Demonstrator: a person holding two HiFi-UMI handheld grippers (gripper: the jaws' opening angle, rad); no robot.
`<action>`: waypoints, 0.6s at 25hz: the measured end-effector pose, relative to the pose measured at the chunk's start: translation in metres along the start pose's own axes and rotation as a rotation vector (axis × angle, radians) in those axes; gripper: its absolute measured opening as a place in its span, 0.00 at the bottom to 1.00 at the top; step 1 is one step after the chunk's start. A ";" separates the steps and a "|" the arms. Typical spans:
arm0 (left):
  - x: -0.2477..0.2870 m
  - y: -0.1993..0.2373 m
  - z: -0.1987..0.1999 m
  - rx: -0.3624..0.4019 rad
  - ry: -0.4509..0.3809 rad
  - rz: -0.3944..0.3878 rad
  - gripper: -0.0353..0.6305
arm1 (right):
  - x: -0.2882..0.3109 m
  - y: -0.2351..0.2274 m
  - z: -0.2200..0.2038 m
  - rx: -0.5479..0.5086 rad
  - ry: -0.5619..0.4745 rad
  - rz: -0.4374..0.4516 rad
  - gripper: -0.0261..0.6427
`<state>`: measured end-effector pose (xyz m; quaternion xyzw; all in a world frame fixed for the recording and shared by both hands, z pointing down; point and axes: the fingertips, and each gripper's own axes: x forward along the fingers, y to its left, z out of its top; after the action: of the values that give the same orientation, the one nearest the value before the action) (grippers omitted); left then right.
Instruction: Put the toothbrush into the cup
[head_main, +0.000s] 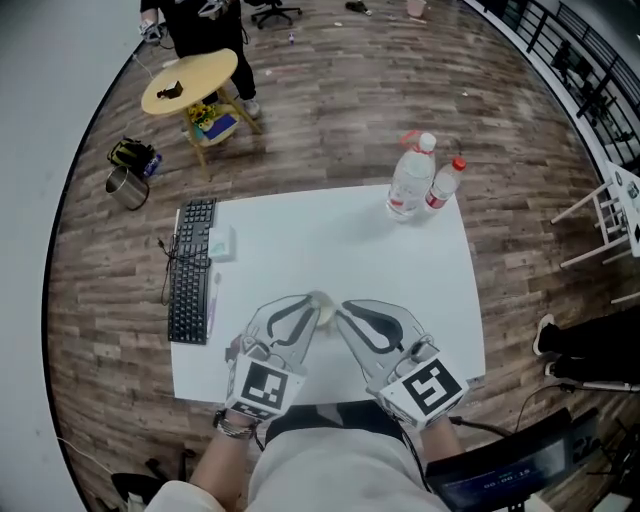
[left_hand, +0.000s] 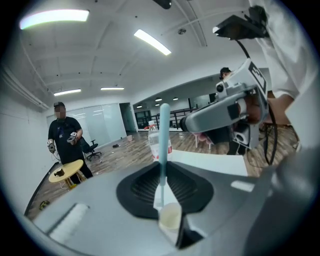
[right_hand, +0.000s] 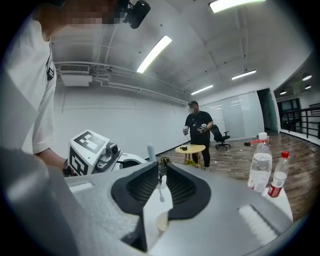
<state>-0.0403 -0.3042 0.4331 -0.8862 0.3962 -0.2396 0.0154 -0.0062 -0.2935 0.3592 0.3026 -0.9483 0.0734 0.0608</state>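
A light blue toothbrush (left_hand: 163, 135) stands upright between the jaws of my left gripper (left_hand: 162, 172), which is shut on its handle. In the right gripper view the toothbrush's top (right_hand: 151, 150) pokes up just beyond the jaws. My right gripper (right_hand: 159, 170) has its jaws together, with only a thin white sliver showing between them. Seen from the head view, the left gripper (head_main: 312, 303) and right gripper (head_main: 340, 308) meet tip to tip over the front of the white table (head_main: 400, 270), with a small pale object (head_main: 322, 312) between them. I cannot make out a cup.
Two plastic bottles (head_main: 410, 180) (head_main: 442, 185) stand at the table's far right corner. A black keyboard (head_main: 192, 270) lies along the left edge. Beyond are a round yellow side table (head_main: 190, 80) and a person in black (right_hand: 197, 132).
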 end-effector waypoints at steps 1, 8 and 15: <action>0.001 -0.001 -0.002 0.009 0.006 -0.004 0.13 | 0.001 0.001 -0.002 0.004 0.005 0.005 0.12; 0.011 -0.010 -0.013 0.044 0.037 -0.036 0.13 | 0.005 0.003 -0.016 0.048 0.024 0.004 0.14; 0.017 -0.019 -0.026 0.030 0.061 -0.077 0.13 | 0.011 0.004 -0.028 0.092 0.053 -0.021 0.16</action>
<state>-0.0286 -0.2989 0.4674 -0.8927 0.3586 -0.2730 0.0073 -0.0153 -0.2918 0.3882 0.3128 -0.9389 0.1241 0.0726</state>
